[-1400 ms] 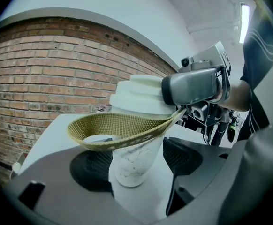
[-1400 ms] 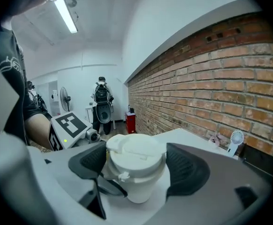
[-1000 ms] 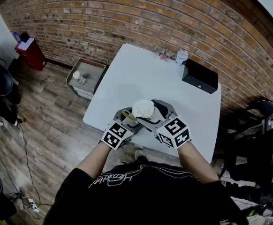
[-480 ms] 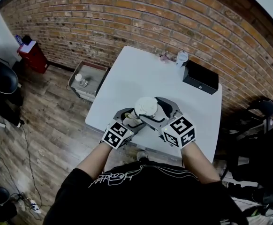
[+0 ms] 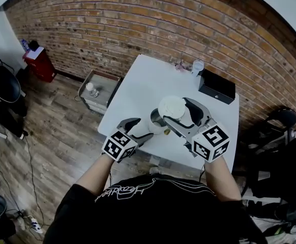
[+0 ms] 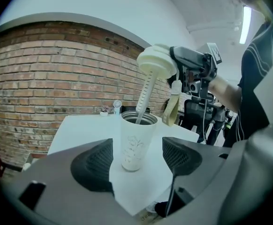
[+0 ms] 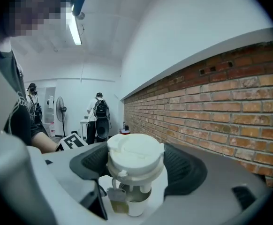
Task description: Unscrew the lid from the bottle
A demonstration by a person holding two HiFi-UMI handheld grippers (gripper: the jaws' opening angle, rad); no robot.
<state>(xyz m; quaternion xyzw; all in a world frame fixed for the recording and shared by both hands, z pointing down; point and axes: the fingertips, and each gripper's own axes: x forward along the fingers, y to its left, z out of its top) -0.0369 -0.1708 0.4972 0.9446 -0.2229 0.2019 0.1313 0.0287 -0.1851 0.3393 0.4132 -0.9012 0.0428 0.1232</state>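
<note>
Bare surface [image 5: 138, 85] is noted across the middle and left side, and passage there is unhindered. The far right corner is taken up by a black box [image 5: 216, 87], with a small white object [image 5: 197, 65] just beside it at the back edge, near the brick wall [image 5: 138, 24].

The bottle [image 6: 135, 144] is found near the front edge, between the left gripper's [image 5: 140, 128] fingers [image 6: 92, 165], with a gap left at each side. Approach from above is blocked by the lid [image 5: 172, 107], clamped in the right gripper [image 5: 181, 113], and by its straw [image 6: 145, 95], dipped into the bottle's mouth.
</note>
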